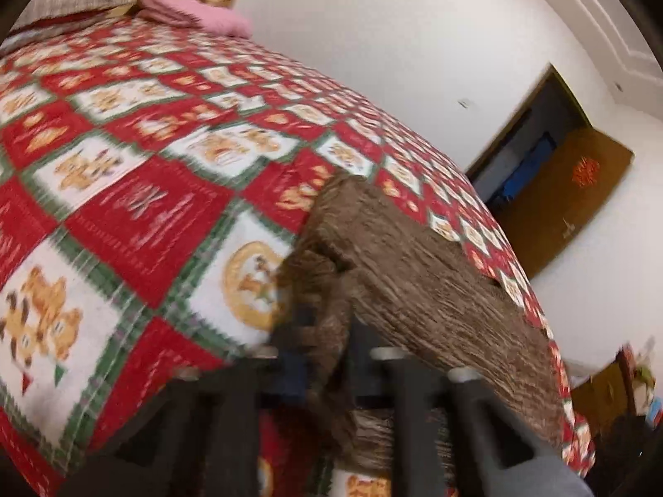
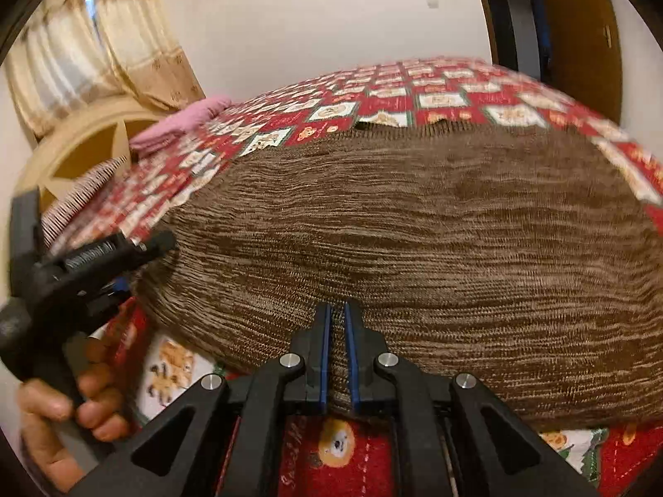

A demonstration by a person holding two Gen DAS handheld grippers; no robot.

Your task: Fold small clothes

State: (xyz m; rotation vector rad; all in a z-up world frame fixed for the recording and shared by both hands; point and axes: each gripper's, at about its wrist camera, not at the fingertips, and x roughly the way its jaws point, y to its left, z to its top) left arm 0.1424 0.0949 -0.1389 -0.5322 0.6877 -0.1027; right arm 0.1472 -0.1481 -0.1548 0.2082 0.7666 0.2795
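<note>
The brown knit garment [image 2: 414, 240] lies across the bed quilt [image 2: 331, 455], its long axis running between the two grippers. The right gripper [image 2: 337, 331] pinches the near hem; the left gripper [image 2: 161, 244] has closed on the left end, so the fold must travel away toward the far edge.

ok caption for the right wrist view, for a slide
Right gripper shut on the near edge of a brown knit garment spread on a red patchwork bedspread.

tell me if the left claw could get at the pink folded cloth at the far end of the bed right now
Probably not as things stand. The left claw is shut on the brown knit garment, and the pink folded cloth lies far off across the bedspread. It would have to let go first.
</note>
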